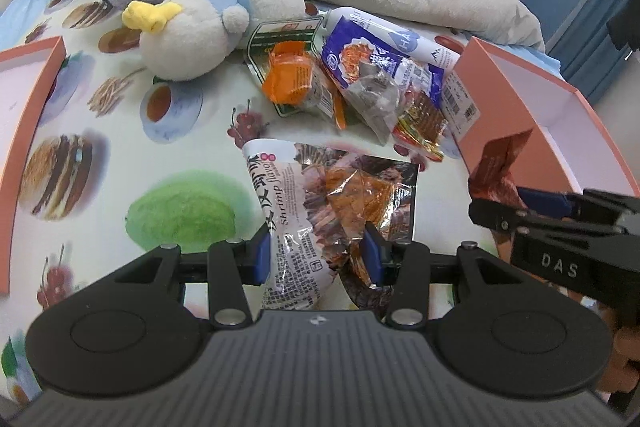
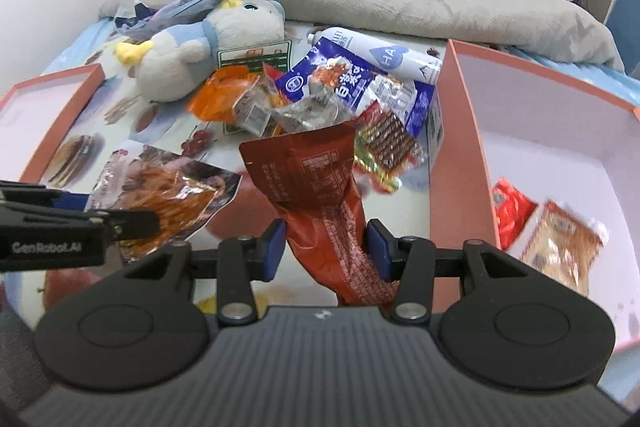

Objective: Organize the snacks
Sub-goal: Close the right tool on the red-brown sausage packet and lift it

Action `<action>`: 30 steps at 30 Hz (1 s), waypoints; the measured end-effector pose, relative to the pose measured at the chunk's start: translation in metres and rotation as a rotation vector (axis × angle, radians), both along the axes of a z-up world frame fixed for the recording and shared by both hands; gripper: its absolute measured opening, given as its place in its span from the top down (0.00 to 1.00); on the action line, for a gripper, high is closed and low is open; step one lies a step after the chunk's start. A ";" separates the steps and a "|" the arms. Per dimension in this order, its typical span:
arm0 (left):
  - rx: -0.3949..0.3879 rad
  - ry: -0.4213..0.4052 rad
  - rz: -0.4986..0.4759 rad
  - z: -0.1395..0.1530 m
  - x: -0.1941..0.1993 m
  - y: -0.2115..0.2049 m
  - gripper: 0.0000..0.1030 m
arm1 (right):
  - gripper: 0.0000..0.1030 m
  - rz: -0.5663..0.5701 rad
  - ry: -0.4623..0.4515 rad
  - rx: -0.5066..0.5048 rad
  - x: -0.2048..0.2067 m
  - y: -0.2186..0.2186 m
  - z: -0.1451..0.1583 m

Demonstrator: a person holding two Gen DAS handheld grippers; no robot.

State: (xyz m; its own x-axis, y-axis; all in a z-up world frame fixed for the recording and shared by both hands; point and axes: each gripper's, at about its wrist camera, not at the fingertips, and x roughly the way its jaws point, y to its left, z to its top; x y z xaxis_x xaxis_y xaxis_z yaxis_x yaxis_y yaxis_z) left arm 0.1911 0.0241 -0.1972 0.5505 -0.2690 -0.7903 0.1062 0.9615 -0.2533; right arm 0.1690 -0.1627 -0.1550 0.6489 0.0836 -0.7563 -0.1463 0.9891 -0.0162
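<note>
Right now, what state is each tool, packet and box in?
Left tool: shut on the shrimp snack bag, which lies on the bedsheet.
Right tool: shut on the red-brown pouch, held upright.
Right pink box: open, two packets inside.
Left pink box: open; no contents visible.
Blue snack bag: on the pile, crumpled.
White spray can: lying on its side.
Plush penguin: lying down.

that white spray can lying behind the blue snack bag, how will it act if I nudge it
The white spray can lies on its side, so it would probably roll. Its smooth round body looks rigid and likely slippery. The blue snack bag leaning against it may slow it.
</note>
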 end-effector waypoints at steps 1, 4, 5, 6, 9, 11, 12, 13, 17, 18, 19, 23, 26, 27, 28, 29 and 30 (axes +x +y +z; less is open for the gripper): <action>-0.002 0.003 -0.001 0.001 -0.004 -0.001 0.51 | 0.54 -0.006 -0.001 0.005 -0.005 -0.001 0.001; 0.003 -0.008 -0.003 0.006 -0.012 -0.005 0.51 | 0.62 -0.021 -0.005 0.020 -0.018 -0.005 0.002; 0.008 -0.011 -0.006 0.007 -0.014 -0.007 0.51 | 0.62 -0.028 -0.003 0.022 -0.021 -0.006 0.002; 0.012 -0.011 -0.011 0.007 -0.015 -0.009 0.51 | 0.65 -0.035 0.000 0.026 -0.023 -0.007 0.000; 0.031 -0.006 -0.027 0.007 -0.018 -0.014 0.51 | 0.70 -0.055 0.025 0.050 -0.025 -0.013 -0.010; 0.037 -0.006 -0.030 0.007 -0.021 -0.014 0.51 | 0.69 -0.044 0.020 0.064 -0.030 -0.014 -0.013; 0.039 -0.006 -0.028 0.007 -0.022 -0.014 0.51 | 0.69 -0.037 0.009 0.071 -0.033 -0.015 -0.015; 0.042 -0.005 -0.023 0.007 -0.022 -0.013 0.51 | 0.69 -0.035 -0.001 0.072 -0.035 -0.016 -0.016; 0.041 0.007 0.002 0.006 -0.023 -0.006 0.51 | 0.60 -0.034 -0.022 0.092 -0.041 -0.014 -0.024; 0.043 0.009 0.009 0.005 -0.024 -0.004 0.51 | 0.53 -0.037 -0.026 0.096 -0.042 -0.012 -0.027; 0.044 0.012 0.016 0.005 -0.024 -0.001 0.51 | 0.44 -0.041 -0.034 0.096 -0.042 -0.010 -0.030; 0.045 0.028 0.030 0.002 -0.022 0.005 0.51 | 0.42 -0.028 -0.063 0.075 -0.038 -0.001 -0.042; 0.056 0.033 0.030 0.001 -0.023 0.008 0.51 | 0.42 -0.027 -0.066 0.003 -0.031 0.006 -0.053; 0.057 0.034 0.031 0.001 -0.023 0.008 0.51 | 0.42 -0.021 -0.068 -0.009 -0.030 0.006 -0.056; 0.058 0.034 0.032 0.001 -0.023 0.009 0.51 | 0.42 -0.017 -0.062 -0.022 -0.028 0.007 -0.059; 0.058 0.035 0.033 0.001 -0.023 0.009 0.51 | 0.42 -0.019 -0.047 -0.029 -0.026 0.006 -0.063; 0.058 0.037 0.034 0.000 -0.023 0.009 0.51 | 0.42 -0.022 -0.031 -0.025 -0.023 0.005 -0.066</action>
State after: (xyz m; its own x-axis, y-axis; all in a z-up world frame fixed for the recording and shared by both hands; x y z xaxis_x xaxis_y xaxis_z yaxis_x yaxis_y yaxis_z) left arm 0.1678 0.0334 -0.1968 0.5289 -0.2038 -0.8238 0.0645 0.9776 -0.2005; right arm 0.1463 -0.1578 -0.2209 0.6736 0.0509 -0.7374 -0.1237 0.9913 -0.0446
